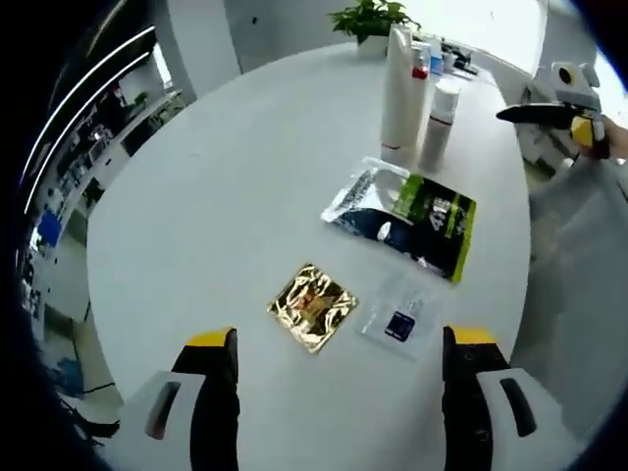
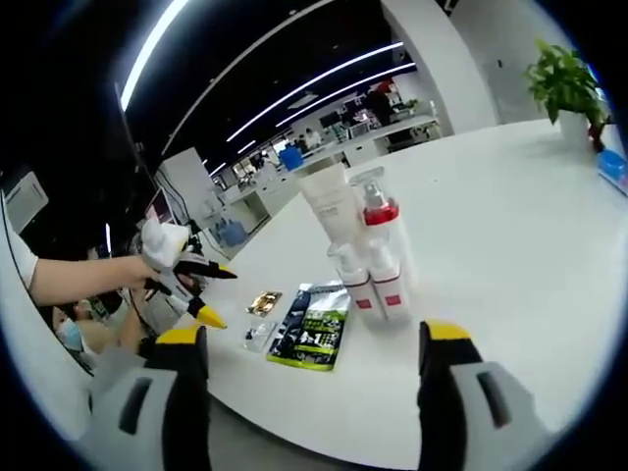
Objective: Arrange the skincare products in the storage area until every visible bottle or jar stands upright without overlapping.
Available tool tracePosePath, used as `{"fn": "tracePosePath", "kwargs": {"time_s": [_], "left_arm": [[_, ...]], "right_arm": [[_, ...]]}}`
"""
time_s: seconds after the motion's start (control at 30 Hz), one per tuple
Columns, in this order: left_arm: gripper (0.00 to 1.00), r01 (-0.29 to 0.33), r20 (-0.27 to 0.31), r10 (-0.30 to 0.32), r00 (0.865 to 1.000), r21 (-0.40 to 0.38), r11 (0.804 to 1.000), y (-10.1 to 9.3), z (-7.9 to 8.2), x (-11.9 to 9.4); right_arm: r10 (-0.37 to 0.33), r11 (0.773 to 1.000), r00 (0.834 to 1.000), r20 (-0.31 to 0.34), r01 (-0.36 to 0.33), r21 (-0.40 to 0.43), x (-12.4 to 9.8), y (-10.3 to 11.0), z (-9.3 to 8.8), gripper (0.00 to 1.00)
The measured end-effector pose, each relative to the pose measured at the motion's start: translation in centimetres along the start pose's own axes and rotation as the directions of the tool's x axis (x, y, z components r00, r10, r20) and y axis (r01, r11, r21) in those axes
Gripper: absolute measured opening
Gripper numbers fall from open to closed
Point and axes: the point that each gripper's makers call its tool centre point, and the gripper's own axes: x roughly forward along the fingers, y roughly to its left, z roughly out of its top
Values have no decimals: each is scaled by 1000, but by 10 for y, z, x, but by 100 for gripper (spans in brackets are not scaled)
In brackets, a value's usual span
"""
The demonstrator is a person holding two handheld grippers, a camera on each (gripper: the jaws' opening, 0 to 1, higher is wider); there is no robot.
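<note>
So both grippers are empty right now. The left gripper (image 1: pixel 339 378) has its jaws spread wide over the round white table (image 1: pixel 196 196), nothing between them, and the right gripper (image 2: pixel 309 378) is the same, jaws wide apart and holding nothing.

The skincare stuff sits in a tight cluster well ahead of both sets of fingers. There's a tall white squeeze tube standing on its cap (image 1: pixel 397 88), a clear bottle with a red pump collar (image 2: pixel 378 211) right against it, and two small white bottles with red bands near the base (image 2: pixel 373 280) in front, seemingly touching each other. All four look upright already.

Lying flat, nearer the left fingers: a crinkly gold foil sachet (image 1: pixel 312 306) just ahead and between them, a small clear sachet with a dark blue label (image 1: pixel 397 322) toward the right finger, and further ahead a green-and-black pouch (image 1: pixel 432 226) overlapping a clear plastic packet (image 1: pixel 363 201).

Handling guess: the bottles are light, smooth plastic, tip-prone since they're tall and narrow, so I'd pinch them low on the body, not the cap. The tube will squish, so go gentle near the firm cap end. Sachets are floppy and slippery, so grab an edge. Knocking the cluster over is the main risk.
</note>
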Motion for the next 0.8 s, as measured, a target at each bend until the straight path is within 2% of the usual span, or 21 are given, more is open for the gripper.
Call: {"fn": "tracePosePath", "kwargs": {"time_s": [0.33, 0.6, 0.7, 0.8], "left_arm": [[81, 16, -43, -14, 999, 48, 999, 18, 4, 8], [73, 40, -106, -29, 994, 106, 994, 29, 2, 15], [64, 48, -122, -33, 992, 118, 992, 30, 1, 19], [56, 85, -135, -65, 989, 140, 987, 25, 1, 23]], "right_arm": [[-11, 1000, 1000, 0, 11, 10, 0, -2, 0, 89], [-20, 1000, 1000, 2, 20, 20, -1, -5, 0, 89], [-23, 999, 1000, 5, 23, 29, -1, -6, 0, 89], [-22, 999, 1000, 0, 22, 29, 0, -6, -1, 89]]}}
